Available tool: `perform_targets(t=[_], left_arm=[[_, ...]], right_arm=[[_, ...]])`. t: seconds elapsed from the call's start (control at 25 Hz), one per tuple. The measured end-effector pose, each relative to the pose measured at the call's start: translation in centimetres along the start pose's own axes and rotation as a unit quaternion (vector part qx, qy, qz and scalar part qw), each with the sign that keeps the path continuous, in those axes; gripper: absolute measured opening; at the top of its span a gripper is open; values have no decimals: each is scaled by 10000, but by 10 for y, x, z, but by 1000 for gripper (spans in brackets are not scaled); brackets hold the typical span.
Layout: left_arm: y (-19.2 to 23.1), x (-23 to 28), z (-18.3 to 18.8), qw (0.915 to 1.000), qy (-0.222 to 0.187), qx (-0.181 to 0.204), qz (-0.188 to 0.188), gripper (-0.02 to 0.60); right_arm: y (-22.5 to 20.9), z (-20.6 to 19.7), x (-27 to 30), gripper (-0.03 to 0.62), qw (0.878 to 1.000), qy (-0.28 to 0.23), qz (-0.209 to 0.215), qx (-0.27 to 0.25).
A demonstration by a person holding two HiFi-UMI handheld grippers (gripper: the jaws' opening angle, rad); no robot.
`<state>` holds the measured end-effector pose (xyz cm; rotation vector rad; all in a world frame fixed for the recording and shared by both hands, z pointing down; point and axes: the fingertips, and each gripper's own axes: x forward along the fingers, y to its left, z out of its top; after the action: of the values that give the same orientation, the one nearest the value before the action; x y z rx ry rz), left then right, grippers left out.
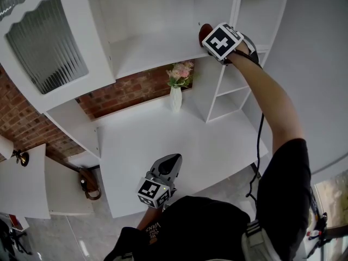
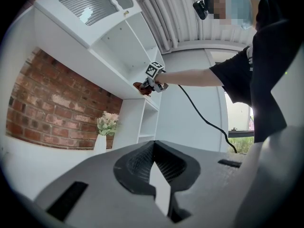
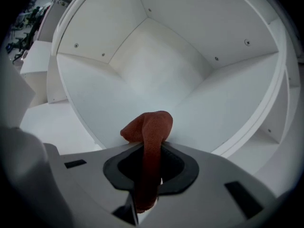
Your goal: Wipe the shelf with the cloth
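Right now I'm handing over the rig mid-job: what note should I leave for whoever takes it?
Right tongs: shut on the cloth, raised to the front right edge of the upper shelf. Whether the cloth touches the board cannot be told.
Left tongs: shut, empty, held low near the body over the desk.
Vase stands on the desk below, clear of the work.
Done: cloth in hand and brought to the shelf. No wiped area can be made out.
Left: probably sweep the cloth across the whole shelf, back corners included.

Cloth (image 1: 204,33) at the front right edge of the shelf (image 1: 147,50); vase (image 1: 175,98) on the desk (image 1: 206,151) below
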<state>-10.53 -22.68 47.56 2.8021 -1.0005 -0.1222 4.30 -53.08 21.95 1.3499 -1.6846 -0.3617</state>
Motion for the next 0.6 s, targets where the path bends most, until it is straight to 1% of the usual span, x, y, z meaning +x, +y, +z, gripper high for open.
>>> perform_targets(t=[0.16,0.28,0.36,0.48,0.6], left_arm=[[0,2,2,10000,0,31,32,6],[0,4,6,9999,-9,102,68,6],[2,5,10,9998,-5,184,98,6],[6,8,20,9992,-10,370,165,6],[14,9,33,9981,-68,529,294,6]], right_arm=[[-2,9,-12,60,9975,-566,150,384],[1,14,-27,60,9923,-1007,299,649],[6,14,-37,60,9864,-1322,463,866],[17,11,-54,60,9733,-1780,796,1210],[30,0,-70,60,9611,-2129,1078,1389]])
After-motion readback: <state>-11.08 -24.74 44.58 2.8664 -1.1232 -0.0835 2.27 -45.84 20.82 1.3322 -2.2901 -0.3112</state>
